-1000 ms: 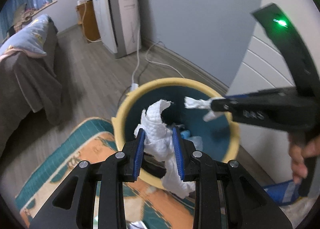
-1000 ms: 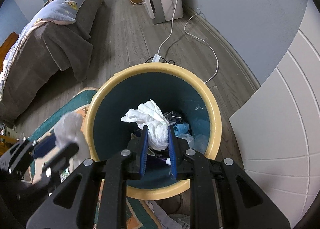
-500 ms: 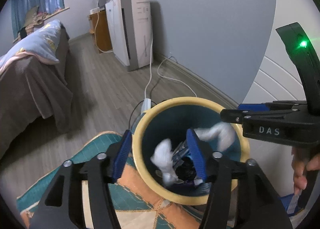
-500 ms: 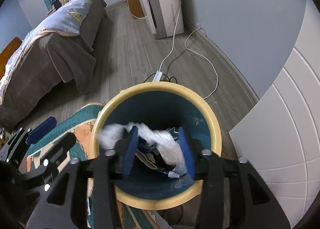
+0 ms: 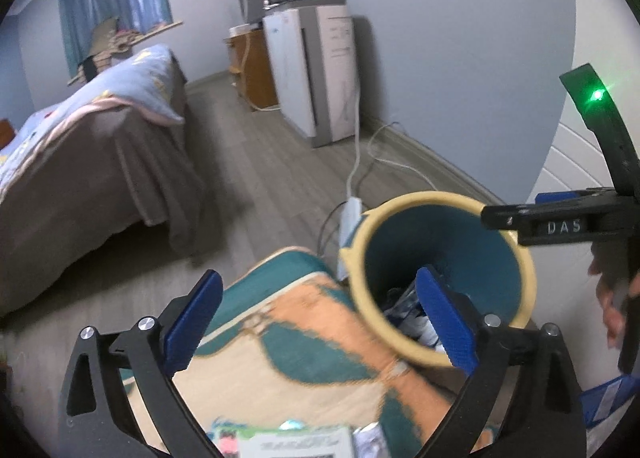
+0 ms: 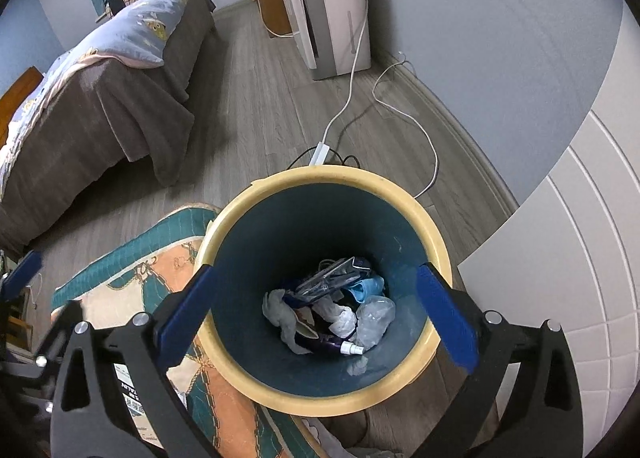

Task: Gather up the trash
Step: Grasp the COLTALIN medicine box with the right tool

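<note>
I hold my right gripper (image 6: 316, 310) right over the yellow-rimmed bin (image 6: 436, 238) and my left gripper (image 5: 320, 322) beside its left rim, jaws on both just sprung wide and empty, so the crumpled tissues (image 6: 280, 312) drop onto the bin's rubbish.

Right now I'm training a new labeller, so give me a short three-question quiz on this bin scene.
1. True or false: the right hand-held gripper grips a tissue.
2. Where do the crumpled tissues lie: A on the rug, B in the bin, C on the bed?
3. What colour is the bin's rim?

Key: 1 false, its jaws have just been opening and stand empty. 2 B. 3 yellow.
</note>
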